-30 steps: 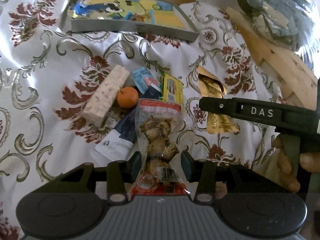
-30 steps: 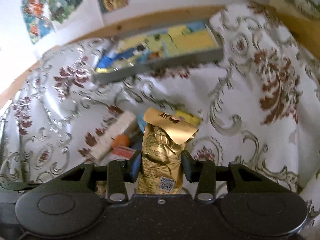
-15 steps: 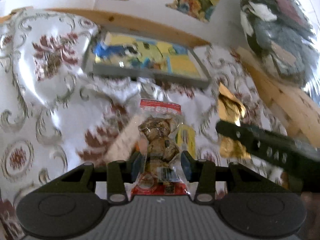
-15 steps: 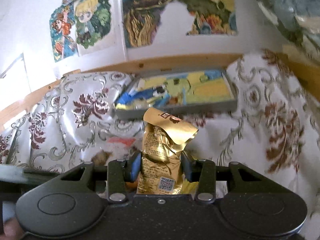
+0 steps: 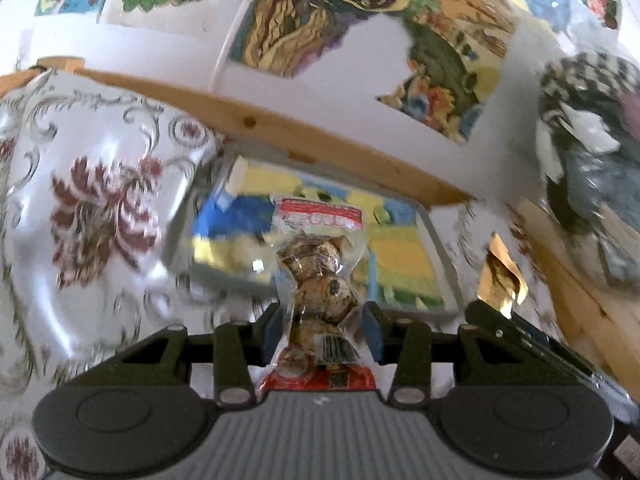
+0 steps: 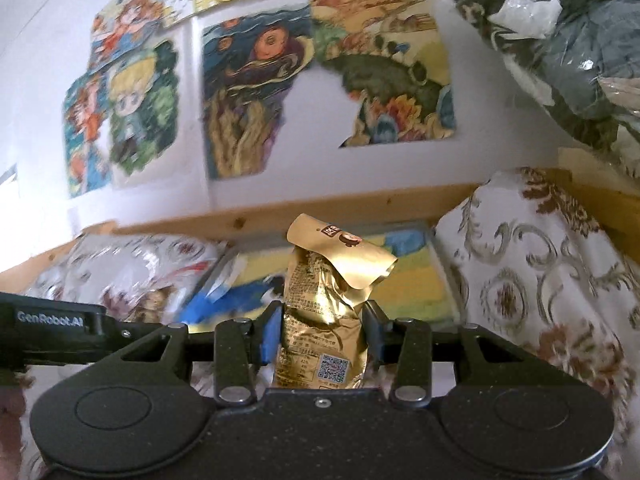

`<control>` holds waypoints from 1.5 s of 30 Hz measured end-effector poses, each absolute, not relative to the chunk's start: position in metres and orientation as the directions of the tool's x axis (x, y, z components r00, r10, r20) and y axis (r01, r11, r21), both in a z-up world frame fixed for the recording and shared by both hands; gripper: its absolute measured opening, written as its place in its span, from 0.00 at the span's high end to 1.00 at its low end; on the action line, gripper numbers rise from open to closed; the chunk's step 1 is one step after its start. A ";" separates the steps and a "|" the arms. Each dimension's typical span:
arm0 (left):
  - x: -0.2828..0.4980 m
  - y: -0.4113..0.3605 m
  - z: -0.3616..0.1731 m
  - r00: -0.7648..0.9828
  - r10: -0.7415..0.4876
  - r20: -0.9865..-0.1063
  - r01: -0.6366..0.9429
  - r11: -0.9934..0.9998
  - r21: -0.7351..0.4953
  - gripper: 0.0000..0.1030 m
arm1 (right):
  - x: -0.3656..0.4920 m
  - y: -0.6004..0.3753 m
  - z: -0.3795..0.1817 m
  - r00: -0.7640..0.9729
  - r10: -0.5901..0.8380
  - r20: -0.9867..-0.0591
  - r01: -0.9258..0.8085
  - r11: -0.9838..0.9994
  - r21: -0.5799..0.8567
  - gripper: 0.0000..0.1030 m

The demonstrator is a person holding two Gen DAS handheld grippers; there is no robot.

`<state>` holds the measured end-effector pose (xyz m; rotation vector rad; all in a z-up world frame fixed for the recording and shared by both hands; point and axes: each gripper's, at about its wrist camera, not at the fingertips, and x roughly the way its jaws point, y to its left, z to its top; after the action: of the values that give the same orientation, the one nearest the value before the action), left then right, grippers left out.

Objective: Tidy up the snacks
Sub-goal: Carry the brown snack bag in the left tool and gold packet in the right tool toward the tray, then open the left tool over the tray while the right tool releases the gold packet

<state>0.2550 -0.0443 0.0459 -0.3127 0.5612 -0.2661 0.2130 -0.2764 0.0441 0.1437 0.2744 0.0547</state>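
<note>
A: What has changed in the last second?

B: Both views have swung upward. A second ago the left camera looked down on the loose snacks lying on the flowered cloth; now those are out of sight and the wall posters [image 5: 320,16] fill the top of the frame. Both packets have been lifted and carried toward the tray [image 5: 436,240] at the back.

A: What is each hand-held gripper holding?

B: The left hand-held gripper [image 5: 320,326] is clamped on the clear packet of speckled eggs [image 5: 316,276], which stands upright between its fingers. The right hand-held gripper [image 6: 320,330] is clamped on the gold packet [image 6: 324,320], also upright, its top flap folded over to the right.

A: So where does that leave the task?

B: I'd judge two snacks are mid-transfer, not yet set down. The grey tray with the yellow and blue picture lies straight ahead of both packets, against the wooden rail [image 5: 320,136].

A: Anything in the way?

B: The two tools are close side by side: the right one's finger and the gold packet show at the right of the left view, and the left one's arm crosses the left of the right view. They could knock together over the tray. The flowered cloth [image 6: 532,280] bulges up on the tray's right, and a bundle of bagged fabric [image 6: 560,48] hangs above that. The tray's left part is blurred.
</note>
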 end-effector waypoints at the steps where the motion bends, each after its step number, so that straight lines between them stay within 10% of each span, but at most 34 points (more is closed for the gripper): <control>1: 0.265 -0.045 0.047 0.821 -0.317 -0.474 0.152 0.923 -0.354 0.54 | 0.222 -0.278 0.043 0.964 0.062 -0.259 -0.023 0.988 0.153 0.57; 36: 0.420 -0.121 -0.001 0.768 -0.130 -0.627 0.066 0.990 -0.124 0.51 | 0.371 -0.302 -0.015 0.905 -0.005 -0.425 0.061 0.991 0.119 0.55; 45: 0.415 -0.118 0.011 0.793 -0.070 -0.605 0.006 0.994 -0.106 0.20 | 0.367 -0.305 -0.009 0.909 -0.012 -0.416 0.071 0.989 0.127 0.35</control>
<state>0.4152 -0.1182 0.0111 -0.1006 0.6541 -0.0408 0.3668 -0.3052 -0.0094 0.1403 0.4271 -0.0426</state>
